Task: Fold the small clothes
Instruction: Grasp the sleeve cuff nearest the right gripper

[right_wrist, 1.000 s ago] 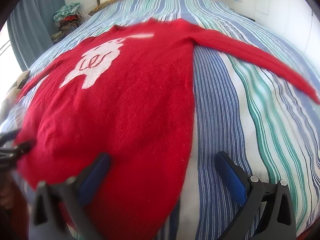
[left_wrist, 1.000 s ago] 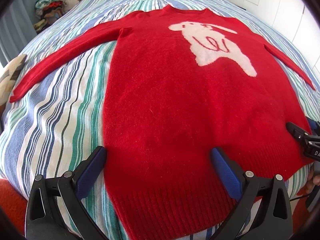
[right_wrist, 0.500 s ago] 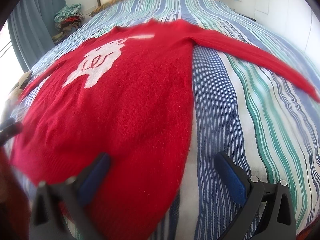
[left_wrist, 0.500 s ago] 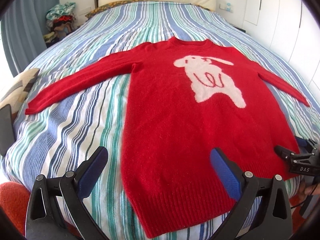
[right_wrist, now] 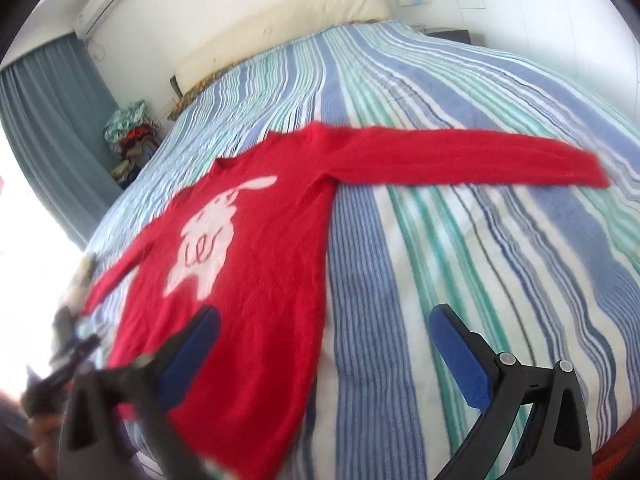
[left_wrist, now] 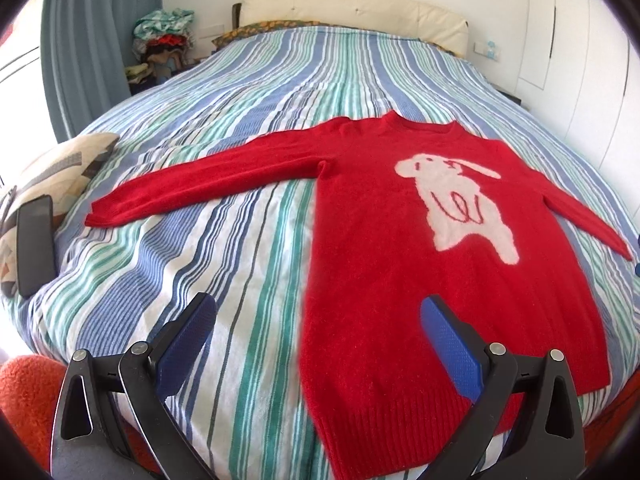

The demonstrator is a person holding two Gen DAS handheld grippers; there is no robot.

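A red sweater [left_wrist: 384,240] with a white rabbit motif lies flat, front up, on the striped bed, both sleeves spread out sideways. It also shows in the right wrist view [right_wrist: 264,272], which is blurred. My left gripper [left_wrist: 316,328] is open and empty, held above the bed's near edge over the sweater's lower left side. My right gripper [right_wrist: 324,340] is open and empty, above the sweater's lower right side. The left gripper shows dimly at the left edge of the right wrist view [right_wrist: 60,376].
The bed [left_wrist: 224,264] has a blue, green and white striped cover. A patterned pillow [left_wrist: 52,172] with a black phone [left_wrist: 34,240] lies at its left edge. Piled clothes [left_wrist: 160,44] stand by the curtain. White wardrobes [left_wrist: 580,40] line the right.
Both grippers have pulled back and risen from the sweater's hem, so more of the bed shows. The right view has tilted and swung right. The sweater lies unmoved.
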